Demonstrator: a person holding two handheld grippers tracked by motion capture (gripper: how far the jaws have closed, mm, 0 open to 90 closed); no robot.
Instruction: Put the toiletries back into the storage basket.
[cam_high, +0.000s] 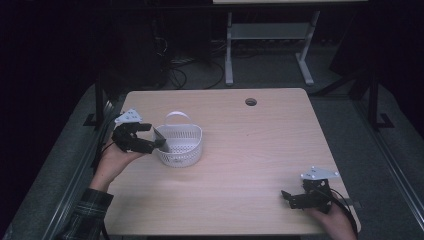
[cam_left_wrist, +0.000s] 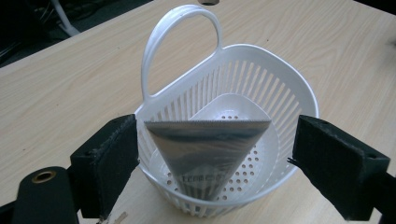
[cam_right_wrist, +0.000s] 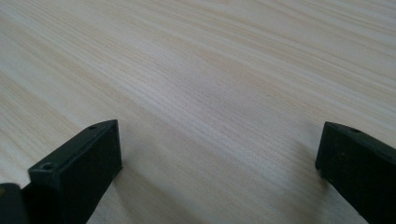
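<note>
White slotted plastic basket (cam_high: 181, 145) with a looped handle (cam_high: 177, 117) stands upright on the tabletop (cam_high: 250, 150), toward the left edge and about midway between the near and far edges. Its handle rises from the far side of the rim. In the left gripper view the basket's walls are ribbed with vertical slots and its floor is dotted with small round holes.

Inside the basket a shiny silver triangular packet (cam_left_wrist: 208, 151) stands tip-down, its wide serrated edge uppermost and roughly level with the near rim. Faint printed lettering shows near its lower tip but is too blurred to read. Behind it a white cone-shaped piece (cam_left_wrist: 233, 108) leans against the inner wall.

The left gripper (cam_high: 150, 136) is held at the basket's left side, just beside the rim, in a hand (cam_high: 112, 161) whose plaid sleeve (cam_high: 87, 212) comes in from the near left corner. Its 2 jaws stand wide apart, 1 on each side of the packet, and neither pad touches the packet.

The right gripper (cam_high: 289, 197) sits low over the tabletop near the near right corner, well apart from the basket. Its 2 jaws are also spread wide, with bare wood grain between them.

A round cable hole (cam_high: 251, 102) sits near the far edge.
</note>
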